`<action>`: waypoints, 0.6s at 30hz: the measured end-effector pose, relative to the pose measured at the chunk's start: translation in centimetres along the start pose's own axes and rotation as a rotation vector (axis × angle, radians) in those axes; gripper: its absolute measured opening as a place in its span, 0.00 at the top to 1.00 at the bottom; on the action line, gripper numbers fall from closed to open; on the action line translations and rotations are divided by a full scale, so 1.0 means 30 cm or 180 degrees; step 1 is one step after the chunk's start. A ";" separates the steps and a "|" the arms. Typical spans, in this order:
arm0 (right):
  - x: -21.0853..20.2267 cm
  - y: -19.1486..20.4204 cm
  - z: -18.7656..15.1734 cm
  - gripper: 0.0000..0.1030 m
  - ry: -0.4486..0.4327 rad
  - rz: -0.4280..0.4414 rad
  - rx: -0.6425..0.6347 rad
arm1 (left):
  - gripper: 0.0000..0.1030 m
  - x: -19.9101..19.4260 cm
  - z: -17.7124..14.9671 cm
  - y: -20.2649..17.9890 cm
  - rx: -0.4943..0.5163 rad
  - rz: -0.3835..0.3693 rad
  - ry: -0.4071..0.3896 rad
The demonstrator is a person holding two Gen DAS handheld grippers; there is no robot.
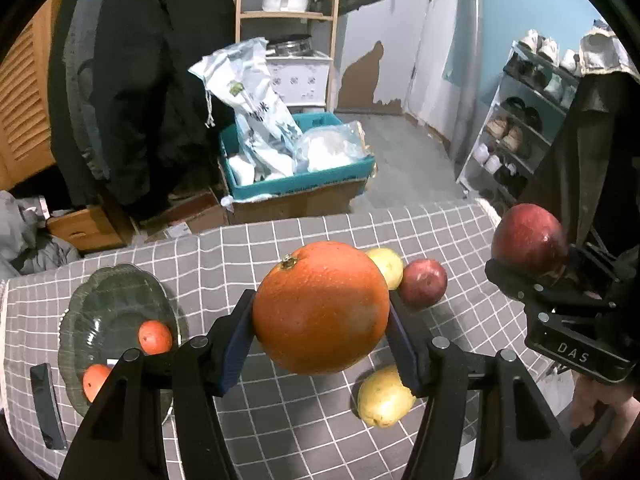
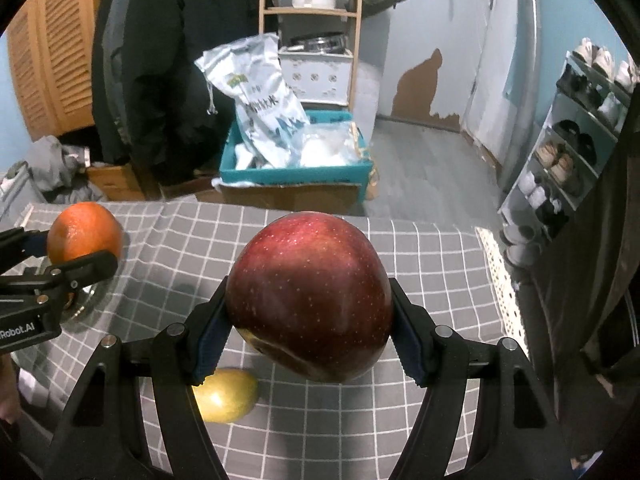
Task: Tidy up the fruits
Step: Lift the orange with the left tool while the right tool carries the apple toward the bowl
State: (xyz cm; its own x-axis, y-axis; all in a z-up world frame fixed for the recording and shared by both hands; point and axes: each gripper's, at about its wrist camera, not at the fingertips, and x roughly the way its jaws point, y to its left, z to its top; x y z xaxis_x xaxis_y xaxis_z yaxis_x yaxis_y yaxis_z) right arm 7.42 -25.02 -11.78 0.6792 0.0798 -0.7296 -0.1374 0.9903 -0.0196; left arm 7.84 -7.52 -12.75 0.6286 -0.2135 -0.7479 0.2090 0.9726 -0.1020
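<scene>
The left gripper (image 1: pixel 320 320) is clamping a large orange (image 1: pixel 320 306) between its 2 blue pads, jaws spread wide around it, holding it in the air above the grey checked tablecloth (image 1: pixel 280 420). The right gripper (image 2: pixel 310 332) is gripping a big red apple (image 2: pixel 310 304) the same way, pads pressing on both of its sides, also clear of the cloth. Lying on the cloth are 2 yellow pears (image 1: pixel 384 398), 1 of them mostly hiding behind the held orange, and 1 smaller red apple (image 1: pixel 424 282) just beside that far pear. At the left, a dark glass plate (image 1: pixel 116 292) is holding 2 small oranges (image 1: pixel 155 337); the nearer 1 is partly cut off by the gripper's frame. In the right wrist view only 1 pear is showing, half covered by the gripper's finger, and the plate is mostly hiding behind the left gripper. A dark flat object at the cloth's left edge is too unclear to identify. Beyond the table, a teal box (image 1: pixel 296 184) of white bags is sitting on the floor.
</scene>
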 end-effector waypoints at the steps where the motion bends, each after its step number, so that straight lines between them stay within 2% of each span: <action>1: -0.007 0.005 0.004 0.31 -0.0021 0.0008 -0.0009 | 0.39 -0.008 0.004 0.003 -0.0004 0.0002 -0.0018; 18: -0.100 0.096 0.070 0.30 -0.0295 0.0199 -0.0129 | 0.39 -0.157 0.026 0.086 -0.0097 0.0099 -0.0324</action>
State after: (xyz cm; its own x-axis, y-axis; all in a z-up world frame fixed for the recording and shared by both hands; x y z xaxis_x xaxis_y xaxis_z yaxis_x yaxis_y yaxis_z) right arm 6.51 -22.16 -8.22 0.7320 0.1532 -0.6639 -0.2092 0.9779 -0.0050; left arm 6.02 -4.07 -8.99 0.7076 -0.1900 -0.6806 0.1664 0.9809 -0.1009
